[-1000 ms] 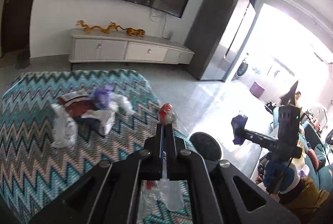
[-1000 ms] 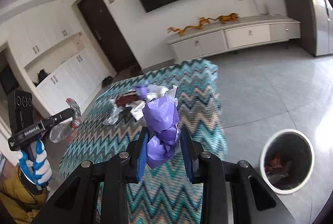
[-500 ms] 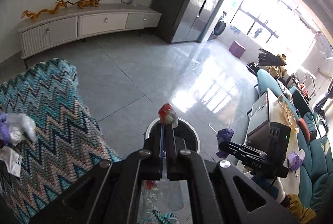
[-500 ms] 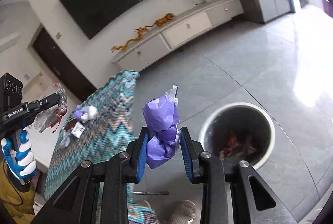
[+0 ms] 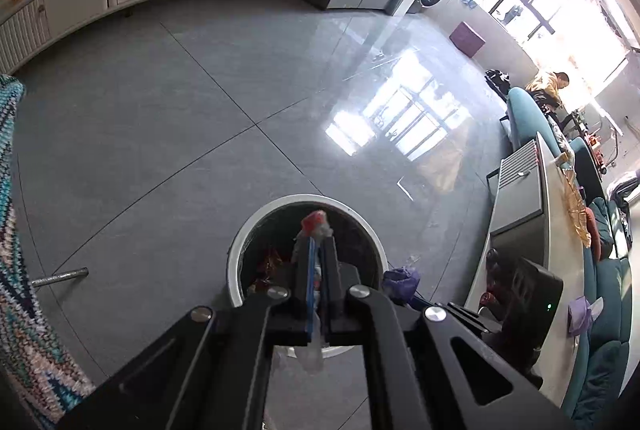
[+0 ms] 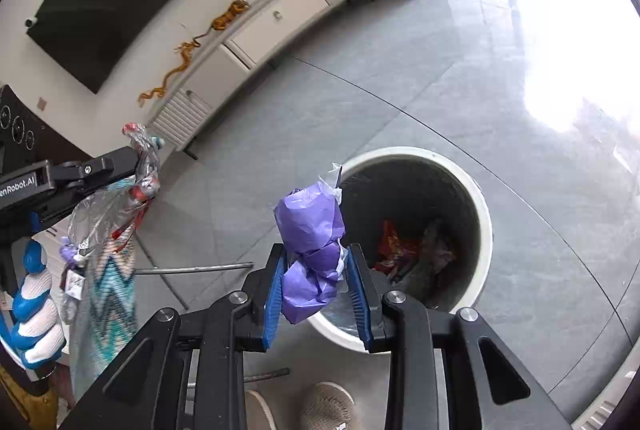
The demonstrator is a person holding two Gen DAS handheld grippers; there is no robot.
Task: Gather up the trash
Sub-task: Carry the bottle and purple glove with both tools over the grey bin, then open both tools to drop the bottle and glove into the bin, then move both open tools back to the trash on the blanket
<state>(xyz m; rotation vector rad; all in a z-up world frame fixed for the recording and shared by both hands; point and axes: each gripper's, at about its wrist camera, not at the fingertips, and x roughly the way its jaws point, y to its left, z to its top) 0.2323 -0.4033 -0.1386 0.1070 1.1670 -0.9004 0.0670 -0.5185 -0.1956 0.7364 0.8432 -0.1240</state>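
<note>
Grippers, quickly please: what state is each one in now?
Left gripper: shut on a clear crinkled plastic wrapper with red print.
Right gripper: jaws opening, crumpled purple plastic bag between them.

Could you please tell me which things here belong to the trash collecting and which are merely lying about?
Job:
- purple wrapper in right claw, jaws opening
- clear wrapper in left claw
- trash bin

Lying about:
- metal rod
- dragon ornament
- purple stool
</note>
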